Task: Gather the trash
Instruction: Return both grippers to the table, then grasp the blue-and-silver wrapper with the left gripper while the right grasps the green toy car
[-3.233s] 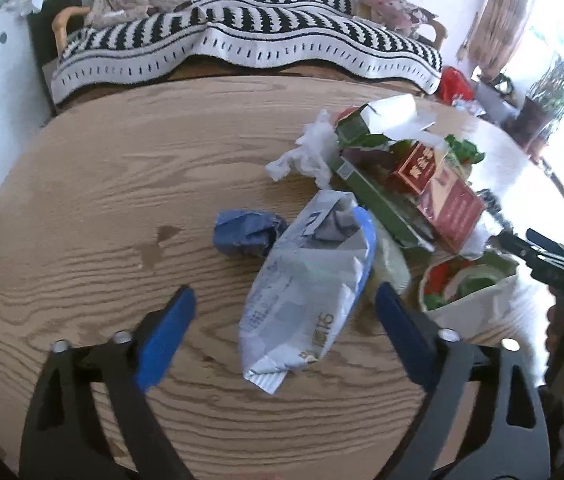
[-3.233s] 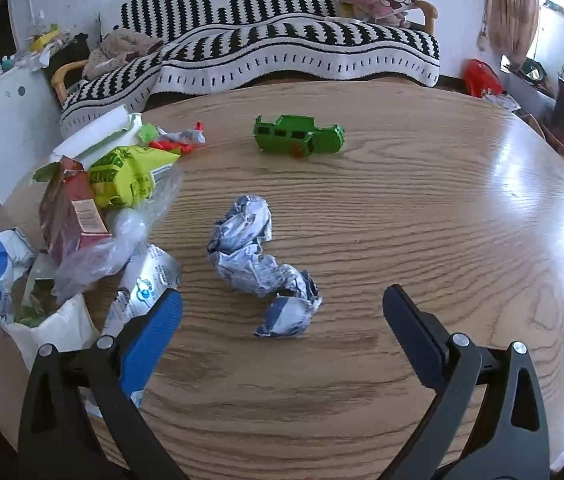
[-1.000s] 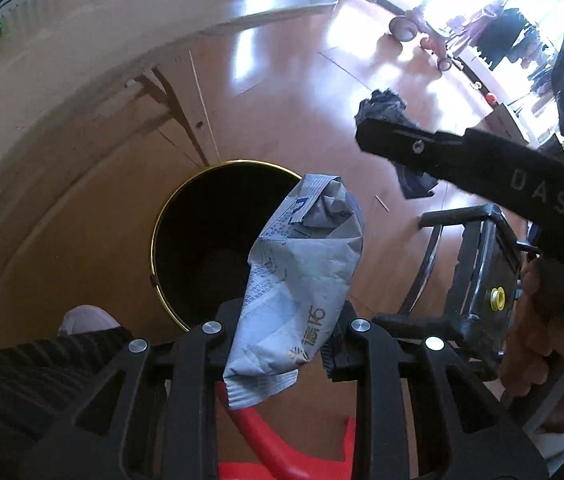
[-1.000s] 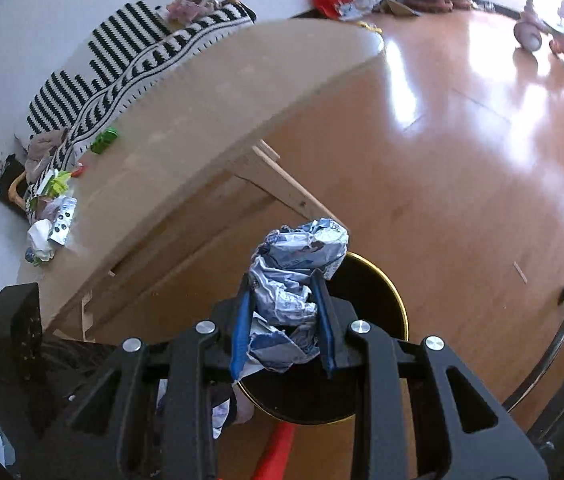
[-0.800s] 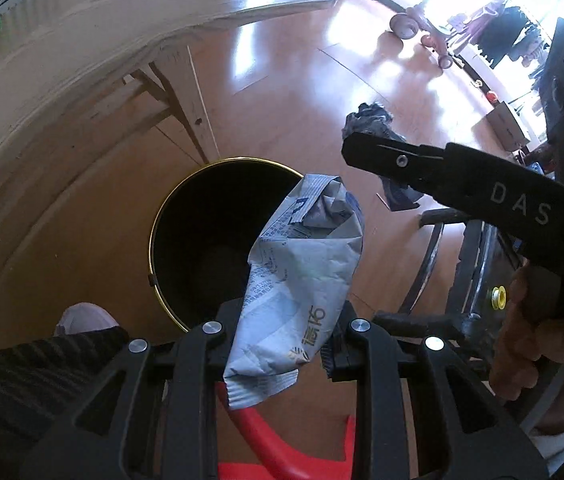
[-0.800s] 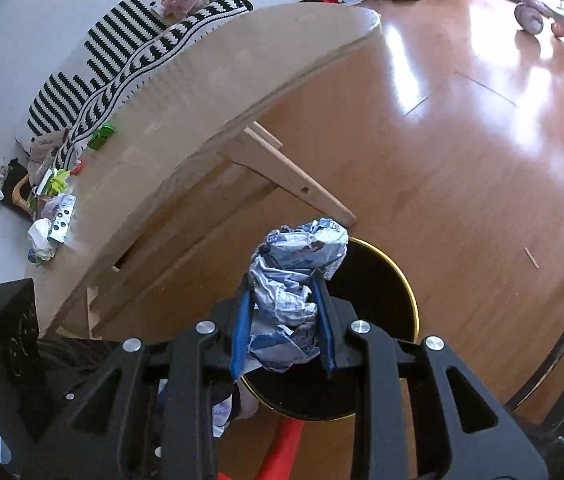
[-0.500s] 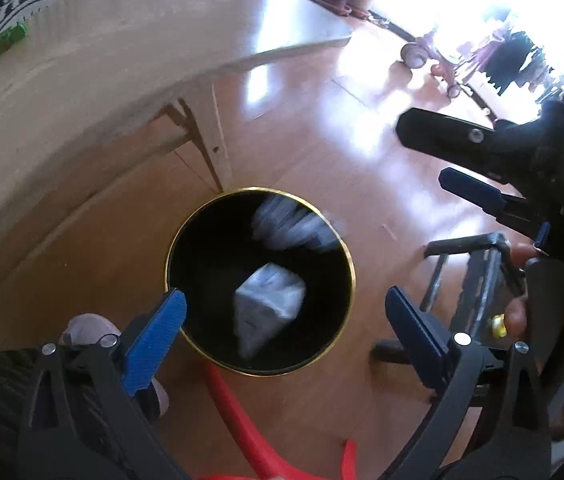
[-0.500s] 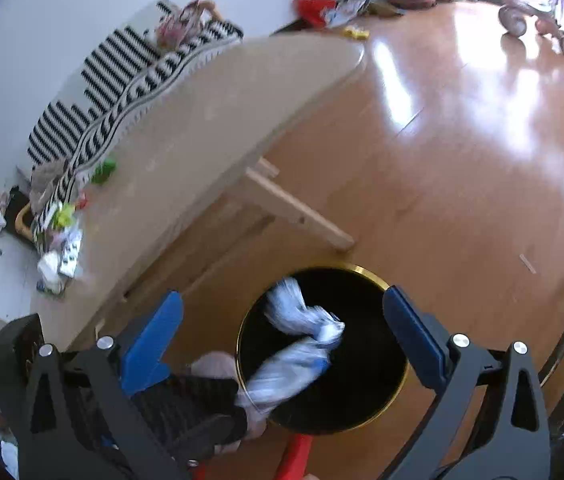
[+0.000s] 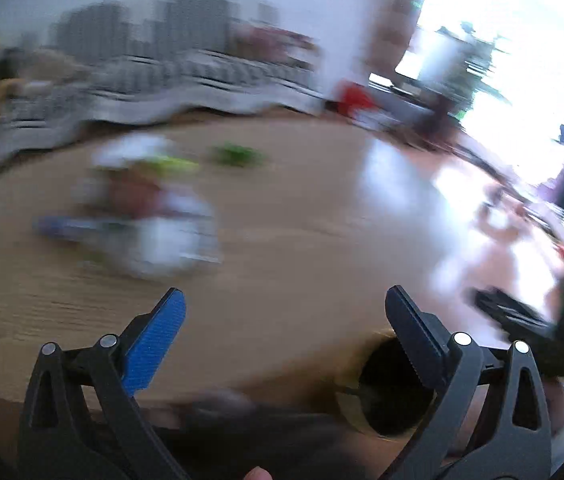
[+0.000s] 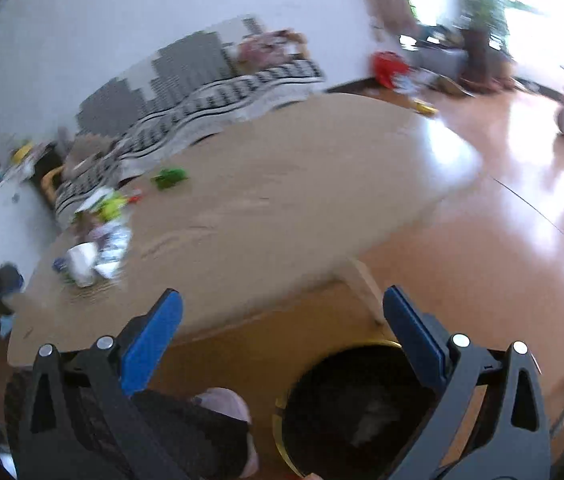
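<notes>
Wrappers were released into the bin point(image 10: 358, 412); both hand-held grippers, left point(image 9: 284, 330) and right point(image 10: 282, 326), were spread empty, turned back toward remaining litter point(image 9: 141, 216) on the desk point(image 9: 290, 240).

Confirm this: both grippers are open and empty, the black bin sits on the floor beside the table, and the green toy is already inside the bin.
Wrong on the toy. The green toy lies on the table, not in the black bin, as the right wrist view shows. The rest holds: left gripper and right gripper are open and empty.
</notes>
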Demonstrator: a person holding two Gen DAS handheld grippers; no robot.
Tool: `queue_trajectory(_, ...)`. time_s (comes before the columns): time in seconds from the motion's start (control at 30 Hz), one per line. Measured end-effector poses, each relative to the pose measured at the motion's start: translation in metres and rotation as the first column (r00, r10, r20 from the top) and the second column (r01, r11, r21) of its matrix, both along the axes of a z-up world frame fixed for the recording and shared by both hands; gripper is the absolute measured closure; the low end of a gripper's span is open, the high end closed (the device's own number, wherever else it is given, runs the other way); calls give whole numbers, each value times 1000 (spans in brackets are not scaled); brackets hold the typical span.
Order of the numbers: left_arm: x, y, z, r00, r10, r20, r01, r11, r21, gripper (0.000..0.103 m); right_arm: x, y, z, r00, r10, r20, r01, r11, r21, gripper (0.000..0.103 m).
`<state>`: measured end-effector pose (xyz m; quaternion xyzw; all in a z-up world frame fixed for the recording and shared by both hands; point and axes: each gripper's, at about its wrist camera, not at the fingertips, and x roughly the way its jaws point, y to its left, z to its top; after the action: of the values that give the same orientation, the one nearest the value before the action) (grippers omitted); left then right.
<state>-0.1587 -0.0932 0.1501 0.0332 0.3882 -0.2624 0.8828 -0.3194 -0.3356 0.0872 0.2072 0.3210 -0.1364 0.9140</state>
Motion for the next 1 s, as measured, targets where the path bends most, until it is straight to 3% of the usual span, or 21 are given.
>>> queue_trajectory(0.1,50,75,-13,981,191,37,-194,976,104,6,51,35,9,995,95,0,-95,994,-50,6)
queue_trajectory(0.23,103,134,-32,965,261,-23,-254,952,169,6,122,69,15,980,199,-24,-201,974,-100,6)
queue_trajectory(0.47,176,153,-84,977,174,-121,-134,950,283,6,251,76,8,946,294,-136,-317,928,-196,6)
queue_trajectory(0.57,195,154,-102,982,136,-135,-88,947,310,6,302,71,-20,899,357,-255,-409,891,-196,6)
queue_trajectory(0.7,224,151,-126,979,112,-169,-57,952,300,6,337,67,-62,844,364,-395,-468,858,-211,6)
queue_trajectory(0.8,234,150,-132,986,68,-150,-23,958,286,6,352,51,-78,836,412,-363,-485,863,-139,6)
queue_trajectory(0.93,256,143,-115,994,-46,-97,71,960,270,6,376,39,-77,823,411,-393,-506,844,-178,7)
queue_trajectory(1.0,259,136,-113,988,-114,-102,140,947,290,6,390,42,-74,805,430,-409,-545,807,-225,7)
